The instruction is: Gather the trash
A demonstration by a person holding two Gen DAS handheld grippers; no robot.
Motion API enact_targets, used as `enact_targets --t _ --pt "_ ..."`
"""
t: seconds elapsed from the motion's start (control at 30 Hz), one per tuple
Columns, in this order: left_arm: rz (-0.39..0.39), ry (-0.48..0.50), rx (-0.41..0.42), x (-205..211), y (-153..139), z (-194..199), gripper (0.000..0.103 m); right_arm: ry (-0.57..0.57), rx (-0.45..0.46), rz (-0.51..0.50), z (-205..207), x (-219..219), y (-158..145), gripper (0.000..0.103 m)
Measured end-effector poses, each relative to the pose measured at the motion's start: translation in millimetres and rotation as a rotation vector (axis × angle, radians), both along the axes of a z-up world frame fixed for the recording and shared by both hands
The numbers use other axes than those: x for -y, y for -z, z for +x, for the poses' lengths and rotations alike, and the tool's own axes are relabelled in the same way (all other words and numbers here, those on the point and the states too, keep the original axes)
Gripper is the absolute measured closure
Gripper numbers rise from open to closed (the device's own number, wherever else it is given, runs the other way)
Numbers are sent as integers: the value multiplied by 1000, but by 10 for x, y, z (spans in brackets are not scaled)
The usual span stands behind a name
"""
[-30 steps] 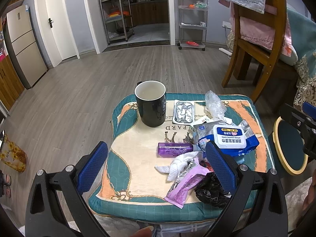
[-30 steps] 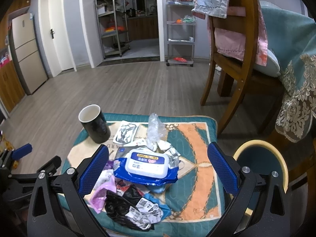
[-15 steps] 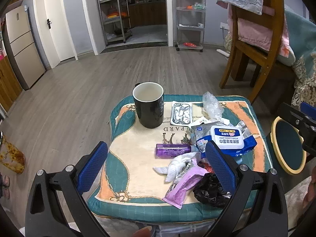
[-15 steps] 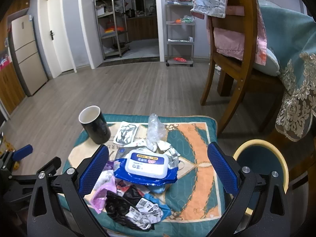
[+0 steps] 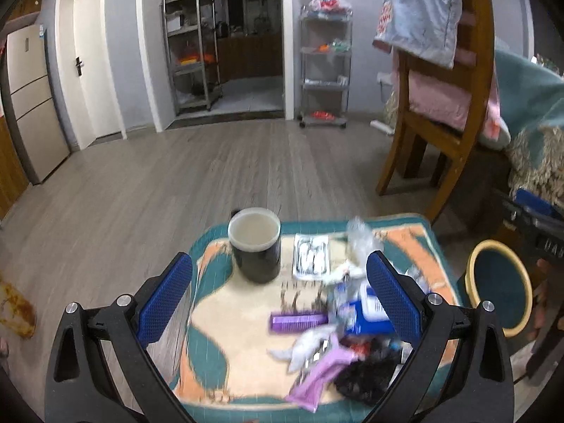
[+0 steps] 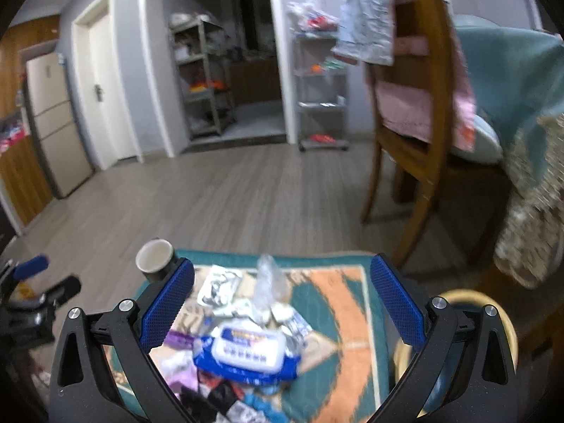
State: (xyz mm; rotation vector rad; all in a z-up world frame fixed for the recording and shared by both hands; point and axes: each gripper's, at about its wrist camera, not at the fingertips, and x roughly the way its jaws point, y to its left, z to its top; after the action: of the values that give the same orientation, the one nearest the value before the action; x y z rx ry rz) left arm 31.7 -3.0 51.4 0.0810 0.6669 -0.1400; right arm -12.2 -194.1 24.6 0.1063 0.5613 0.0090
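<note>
The purple tube [image 5: 298,320] lies flat, long axis left-right, beside the wipes pack [image 5: 366,312].

Blurred trash heap [image 5: 338,345] on the patterned cushion's [image 5: 225,320] right side: blue wipes pack [image 6: 252,350], purple tube [image 5: 298,321], black bag [image 5: 366,375].

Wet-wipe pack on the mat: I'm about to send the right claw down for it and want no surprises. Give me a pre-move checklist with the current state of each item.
1. Right claw open and empty: ok.
2. Left claw open and empty: ok.
3. Wet-wipe pack between the right claw's fingers in its view, lying on top of the pile: ok.
4. Mug standing apart from the pack, left of it: ok.
5. Bin beside the mat, opening showing: ok.
6. Sharp view for aiming: not ok, both views are motion-blurred.
</note>
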Motion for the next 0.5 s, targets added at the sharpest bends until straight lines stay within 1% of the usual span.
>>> enact_targets --t 0.07,0.13,0.2,0.3,0.37,0.43,0.5 --pt "-16 10 12 6 -64 177 6 -10 8 -9 146 63 0 4" --pt "-24 40 -11 35 -84 387 6 -17 12 -10 290 128 22 4" --pt "-6 31 -35 57 -57 586 6 -24 0 -6 473 233 101 4" --pt "-6 29 -53 59 53 823 6 -26 -73 16 747 358 297 4" --pt "-10 24 -80 70 159 969 6 -27 -127 42 954 434 460 4" --pt "-41 28 -112 67 300 1100 6 -34 -160 62 1101 474 590 4" --pt "-81 52 -132 73 427 1194 6 -38 -198 63 1267 464 735 4"
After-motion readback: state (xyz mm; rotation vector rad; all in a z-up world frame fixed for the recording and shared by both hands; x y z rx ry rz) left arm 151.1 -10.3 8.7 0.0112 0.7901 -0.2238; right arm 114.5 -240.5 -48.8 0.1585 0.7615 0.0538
